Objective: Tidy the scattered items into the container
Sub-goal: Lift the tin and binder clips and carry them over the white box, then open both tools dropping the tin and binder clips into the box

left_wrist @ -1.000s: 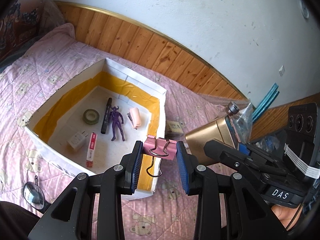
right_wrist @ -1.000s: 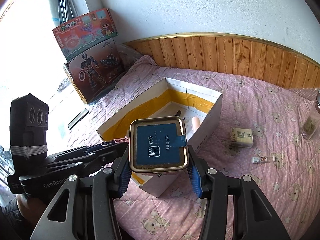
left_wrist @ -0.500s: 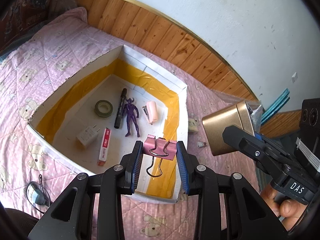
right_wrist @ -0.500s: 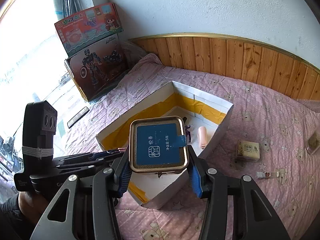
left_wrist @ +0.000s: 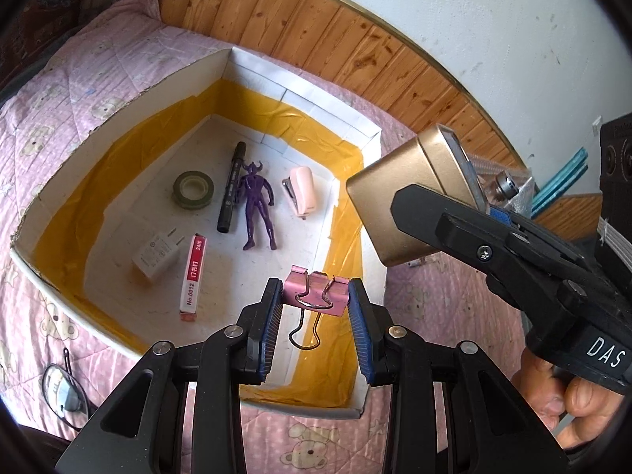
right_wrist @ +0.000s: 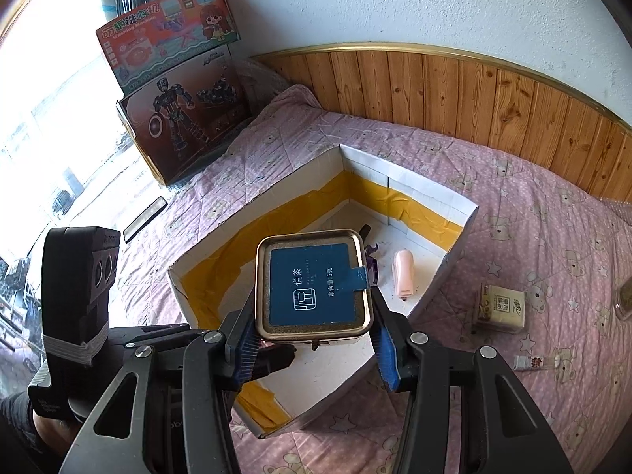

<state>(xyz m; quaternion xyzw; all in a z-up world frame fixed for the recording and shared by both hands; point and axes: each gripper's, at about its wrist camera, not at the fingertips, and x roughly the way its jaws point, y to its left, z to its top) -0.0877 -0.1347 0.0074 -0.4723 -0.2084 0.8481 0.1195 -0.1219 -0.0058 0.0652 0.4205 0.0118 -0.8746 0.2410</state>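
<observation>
1. Left gripper: pads pinch a pink binder clip by its two ends; its wire handles hang down twd the camera. It hangs above the near right part of the box.
2. Right gripper: pads clamp a gold square tin w/ a blue label, lid facing the camera. In the left wrist view the same tin sits over the box's right wall, held by the right gripper; a person's hand grips the handle, near right.
3. Container: open white cardboard box w/ a yellow tape band round its inner walls, resting on a pink bear-print quilt.
4. Inside the box, on the floor: a green tape roll far left; a black marker just right of it; a purple figurine lying beside the marker; a pink stapler far right; a white charger plug and a red staples box nearer, left.
5. Outside, on the quilt: glasses near left of the box; right of the box a small tissue pack and a tiny vial, apart from each other.
6. Far left: two toy boxes stacked against the wall; wood panelling runs behind the bed.
</observation>
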